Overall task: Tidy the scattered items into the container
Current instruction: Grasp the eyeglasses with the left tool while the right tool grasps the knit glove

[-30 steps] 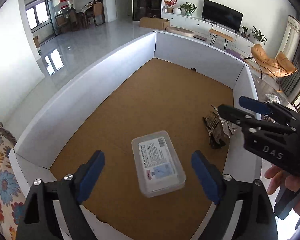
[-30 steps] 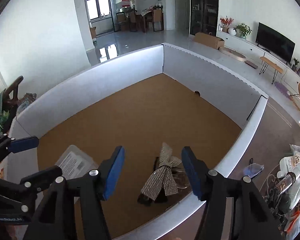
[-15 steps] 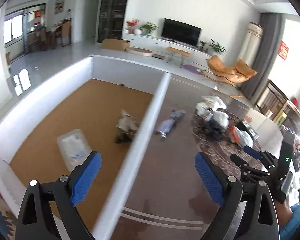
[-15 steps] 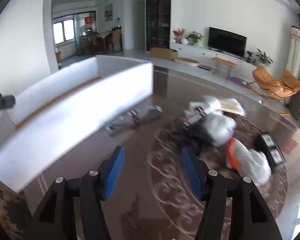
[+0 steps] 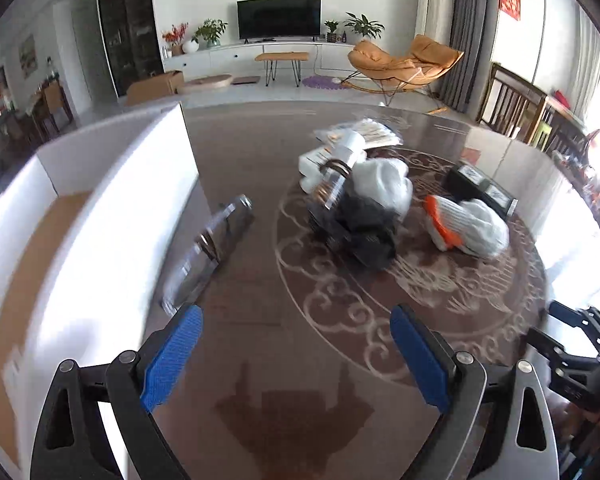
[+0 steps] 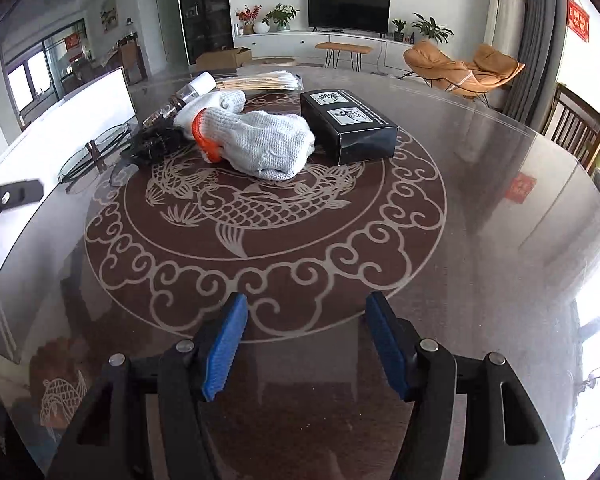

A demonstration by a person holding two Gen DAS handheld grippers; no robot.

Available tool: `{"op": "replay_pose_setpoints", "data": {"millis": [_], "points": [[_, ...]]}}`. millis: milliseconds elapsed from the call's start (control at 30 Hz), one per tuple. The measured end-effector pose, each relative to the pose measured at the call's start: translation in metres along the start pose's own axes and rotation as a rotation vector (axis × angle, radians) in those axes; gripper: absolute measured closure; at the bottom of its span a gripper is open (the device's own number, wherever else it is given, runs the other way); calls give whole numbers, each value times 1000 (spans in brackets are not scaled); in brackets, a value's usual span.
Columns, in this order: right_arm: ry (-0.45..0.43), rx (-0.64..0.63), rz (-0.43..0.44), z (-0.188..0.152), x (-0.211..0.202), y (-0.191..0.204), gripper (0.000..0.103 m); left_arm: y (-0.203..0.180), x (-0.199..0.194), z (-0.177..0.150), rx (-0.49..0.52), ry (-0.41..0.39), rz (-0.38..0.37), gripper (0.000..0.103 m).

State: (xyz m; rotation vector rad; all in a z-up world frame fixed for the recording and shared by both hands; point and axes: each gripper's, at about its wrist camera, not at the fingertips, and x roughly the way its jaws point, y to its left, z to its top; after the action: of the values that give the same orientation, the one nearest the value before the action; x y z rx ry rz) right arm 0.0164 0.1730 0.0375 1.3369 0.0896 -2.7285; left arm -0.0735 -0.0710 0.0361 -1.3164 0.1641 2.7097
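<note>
My left gripper (image 5: 296, 356) is open and empty above the glass table, beside the white box's (image 5: 112, 208) right wall. My right gripper (image 6: 306, 346) is open and empty over the table's fish pattern. Scattered items lie ahead: white knit gloves with orange cuffs (image 6: 260, 140) (image 5: 466, 226), a black box (image 6: 350, 124) (image 5: 480, 192), a dark crumpled item (image 5: 360, 228) (image 6: 156, 142), eyeglasses in clear wrap (image 5: 210, 244) (image 6: 96, 152), a clear tube (image 5: 336, 178) and a flat packet (image 6: 260, 80).
The round glass table (image 6: 480, 208) has a brown carp design. The white box's brown floor (image 5: 24, 248) shows at left. Wooden chairs (image 6: 580, 128) stand at the table's right. A living room with TV and orange lounger lies beyond.
Both grippers have swung right, away from the white box's inside, out over the table. The scattered items have come into view ahead of both.
</note>
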Motion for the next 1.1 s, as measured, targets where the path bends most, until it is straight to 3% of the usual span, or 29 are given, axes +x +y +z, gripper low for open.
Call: {"op": "replay_pose_setpoints", "data": {"millis": [200,400,500,600,767,833,867,900,933,967,1100], "points": [[0,-1,-1,-1,-1,0,40,24,61,54,70,100,43,7],[0,-2,-2,-3,-1,-1,40,39,99,52,53,175,12,7],[0,-1,-2,-2,1,-1,40,40,99,38,14,188,-76,9],[0,-1,-2,-3,2,0,40,36,86,29,22,166,-210,12],[0,0,-2,-2,3,0,40,32,92,21,91,197,-105,12],[0,0,-2,-2,2,0,40,34,91,21,92,189,-108,13],[0,0,-2,-2,3,0,40,35,89,22,92,180,-107,27],[0,0,-2,-2,3,0,40,37,85,23,89,170,-106,54],[0,0,-2,-2,3,0,40,37,82,24,79,172,-97,71],[0,0,-2,-2,2,0,40,39,79,24,56,190,-100,78],[1,5,4,-2,6,0,39,43,60,2,-28,177,-80,79]]}}
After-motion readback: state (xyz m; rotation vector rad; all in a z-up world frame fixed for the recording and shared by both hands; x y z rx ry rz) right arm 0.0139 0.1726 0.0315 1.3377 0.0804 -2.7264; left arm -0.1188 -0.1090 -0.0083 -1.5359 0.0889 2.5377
